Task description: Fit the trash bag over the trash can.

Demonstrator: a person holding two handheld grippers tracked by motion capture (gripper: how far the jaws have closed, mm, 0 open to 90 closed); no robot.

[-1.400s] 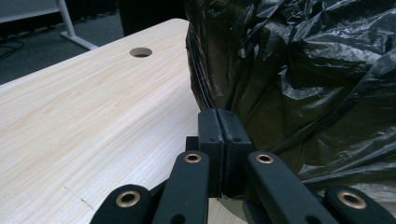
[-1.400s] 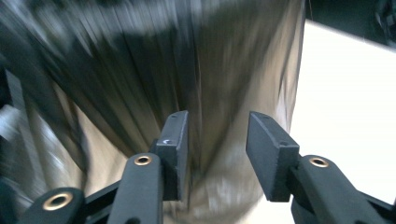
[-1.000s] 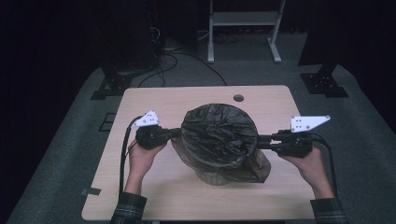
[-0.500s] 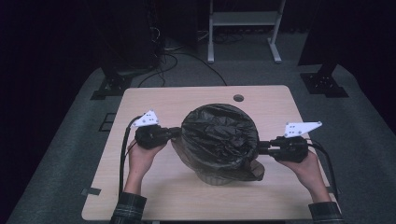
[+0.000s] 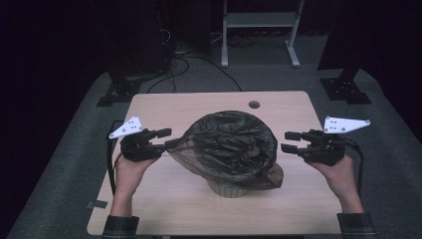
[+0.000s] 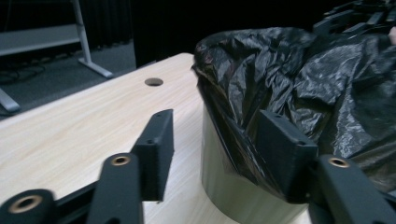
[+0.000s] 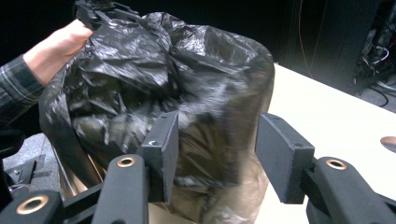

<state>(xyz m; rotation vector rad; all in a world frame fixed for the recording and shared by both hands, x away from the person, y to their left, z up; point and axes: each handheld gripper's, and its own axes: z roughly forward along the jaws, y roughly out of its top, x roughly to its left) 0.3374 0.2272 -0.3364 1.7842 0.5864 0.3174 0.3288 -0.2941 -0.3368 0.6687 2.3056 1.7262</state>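
Observation:
A black trash bag [image 5: 231, 144] lies crumpled over a round bin [image 5: 226, 188] in the middle of the wooden table [image 5: 164, 107]. My left gripper [image 5: 166, 140] is at the bag's left edge, its jaws having just been opening. A stretched corner of the film reaches its lower jaw. In the left gripper view the bag [image 6: 303, 79] lies against one pad, and the left gripper [image 6: 215, 126] is not clamped on it. My right gripper [image 5: 289, 141] stands just off the bag's right side, its jaws also just opened. Nothing is between the jaws of the right gripper [image 7: 218, 123], and the bag [image 7: 154, 70] is beyond them.
A cable hole [image 5: 254, 104] sits near the table's far edge. Behind the table are a white metal frame [image 5: 259, 20], dark stand feet [image 5: 117, 92] and cables on the grey floor. Bare tabletop lies on both sides of the bin and in front of it.
Both grippers went from shut on the bag's rim to open. The left hand drew back to the left and the right hand a little to the right. The bag has slackened over the bin.

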